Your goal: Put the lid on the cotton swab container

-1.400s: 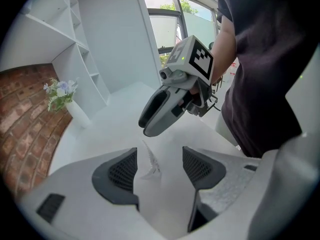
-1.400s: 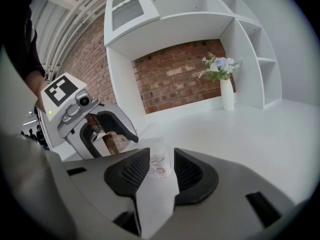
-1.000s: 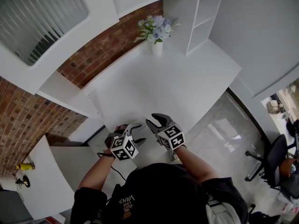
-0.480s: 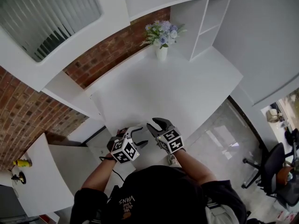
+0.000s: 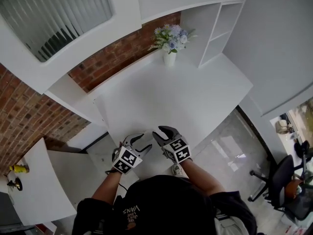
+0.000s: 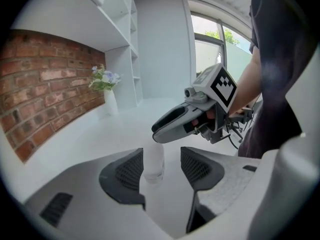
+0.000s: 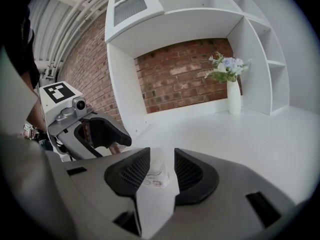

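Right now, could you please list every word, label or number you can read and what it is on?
"VANS" on the person's black shirt, upside down; smaller lines beside it too small to read.
Reddish print on the cotton swab container: too blurred to read.
Left marker cube and right marker cube: patterns only, no letters.

White tabletop (image 5: pixel 186 92): a white vase (image 5: pixel 169 58) of pale blue and white flowers (image 5: pixel 171 35) stands upright at the far edge, close to the far right corner. Brick wall (image 5: pixel 117 58) runs behind that edge. White open shelves (image 5: pixel 215 28) stand on the far right corner, just beside the vase. Window blinds (image 5: pixel 54 13) at upper left. Second white table (image 5: pixel 39 190) to the left, carrying a yellow object (image 5: pixel 18 169) and a small black object (image 5: pixel 12 184) near its left edge. Glossy floor (image 5: pixel 230 146) to the right; black office chair (image 5: pixel 281 180) on it.
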